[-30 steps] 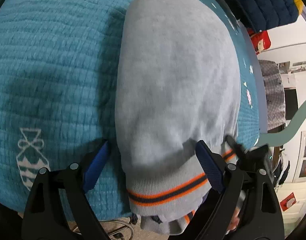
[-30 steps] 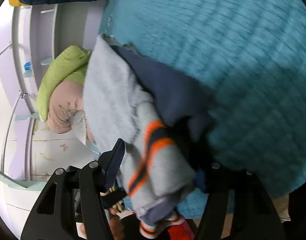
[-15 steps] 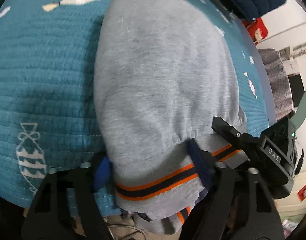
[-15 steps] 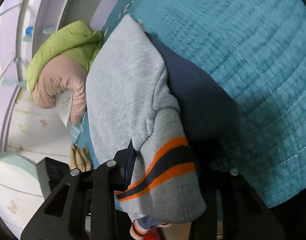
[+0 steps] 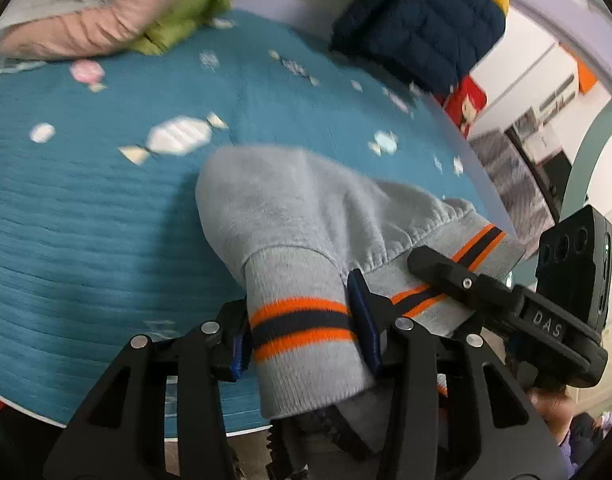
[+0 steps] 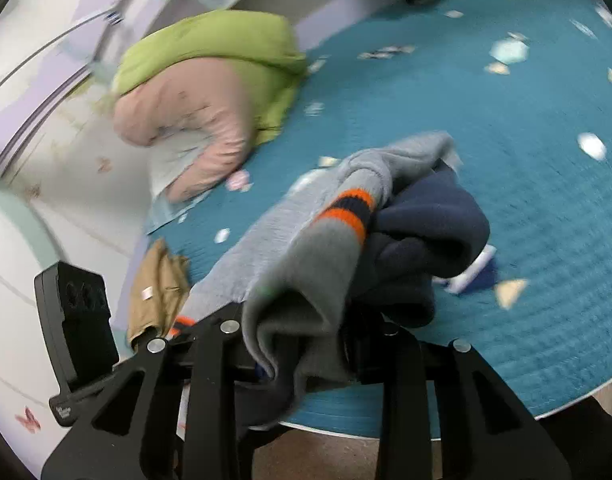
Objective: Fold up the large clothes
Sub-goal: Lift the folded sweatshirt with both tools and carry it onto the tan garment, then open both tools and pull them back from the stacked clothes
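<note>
Both grippers clamp the striped hem of a grey sweater [image 5: 290,216], left gripper [image 5: 306,332] and right gripper [image 6: 302,344] lifting its near edge off the teal bedspread [image 5: 86,208], apparently to fold it.

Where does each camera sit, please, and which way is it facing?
Left wrist: on the left claw, facing forward over the grey sweatshirt and teal bedspread; its own fingers show, and the right claw.
Right wrist: on the right claw, facing the sweatshirt, bedspread and green-and-pink jacket; its own fingers show.
Shared: sweatshirt, bedspread, jacket.
</note>
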Demonstrator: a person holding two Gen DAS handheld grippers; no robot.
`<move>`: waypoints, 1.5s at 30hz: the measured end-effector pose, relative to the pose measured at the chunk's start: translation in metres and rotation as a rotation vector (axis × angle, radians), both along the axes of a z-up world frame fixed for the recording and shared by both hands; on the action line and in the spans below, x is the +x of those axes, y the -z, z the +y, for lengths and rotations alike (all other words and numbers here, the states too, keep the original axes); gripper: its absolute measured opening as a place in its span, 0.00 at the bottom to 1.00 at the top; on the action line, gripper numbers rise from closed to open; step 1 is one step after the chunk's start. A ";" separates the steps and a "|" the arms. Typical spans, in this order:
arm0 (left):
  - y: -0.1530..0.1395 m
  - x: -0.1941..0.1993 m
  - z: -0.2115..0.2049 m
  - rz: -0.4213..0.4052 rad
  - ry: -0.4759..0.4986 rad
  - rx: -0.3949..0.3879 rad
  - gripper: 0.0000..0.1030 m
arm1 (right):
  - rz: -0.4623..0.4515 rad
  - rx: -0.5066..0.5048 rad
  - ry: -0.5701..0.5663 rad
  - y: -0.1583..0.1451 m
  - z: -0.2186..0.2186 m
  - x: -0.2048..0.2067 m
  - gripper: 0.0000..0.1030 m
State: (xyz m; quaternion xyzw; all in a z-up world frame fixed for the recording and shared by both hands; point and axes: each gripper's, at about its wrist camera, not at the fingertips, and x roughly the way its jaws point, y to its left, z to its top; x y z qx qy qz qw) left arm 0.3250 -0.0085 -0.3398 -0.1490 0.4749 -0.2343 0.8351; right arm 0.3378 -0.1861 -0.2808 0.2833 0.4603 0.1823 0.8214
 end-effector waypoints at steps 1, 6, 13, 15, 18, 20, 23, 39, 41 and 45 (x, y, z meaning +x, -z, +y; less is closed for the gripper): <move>-0.009 -0.001 0.016 -0.013 -0.018 -0.008 0.41 | -0.013 -0.002 -0.015 -0.005 0.007 0.002 0.27; -0.044 -0.006 0.087 -0.080 -0.095 0.006 0.41 | -0.069 0.010 -0.129 -0.031 0.079 0.017 0.27; -0.092 -0.014 0.239 -0.187 -0.301 0.041 0.41 | -0.166 0.054 -0.337 -0.069 0.225 0.062 0.27; -0.103 -0.015 0.281 -0.214 -0.366 0.064 0.41 | -0.204 0.085 -0.409 -0.078 0.281 0.075 0.27; -0.120 -0.019 0.354 -0.263 -0.474 0.138 0.41 | -0.237 0.149 -0.502 -0.083 0.359 0.090 0.27; -0.122 -0.020 0.389 -0.286 -0.522 0.194 0.41 | -0.254 0.184 -0.546 -0.078 0.399 0.095 0.27; -0.102 -0.015 0.439 -0.280 -0.556 0.257 0.42 | -0.222 0.208 -0.588 -0.048 0.454 0.100 0.27; 0.004 -0.051 0.469 -0.056 -0.727 0.406 0.82 | 0.108 0.061 -0.633 0.072 0.439 0.073 0.56; -0.020 -0.065 0.454 -0.090 -0.736 0.496 0.88 | 0.056 0.027 -0.660 0.055 0.423 0.063 0.58; -0.064 -0.096 0.413 -0.153 -0.738 0.524 0.92 | -0.051 -0.100 -0.669 0.013 0.391 0.047 0.63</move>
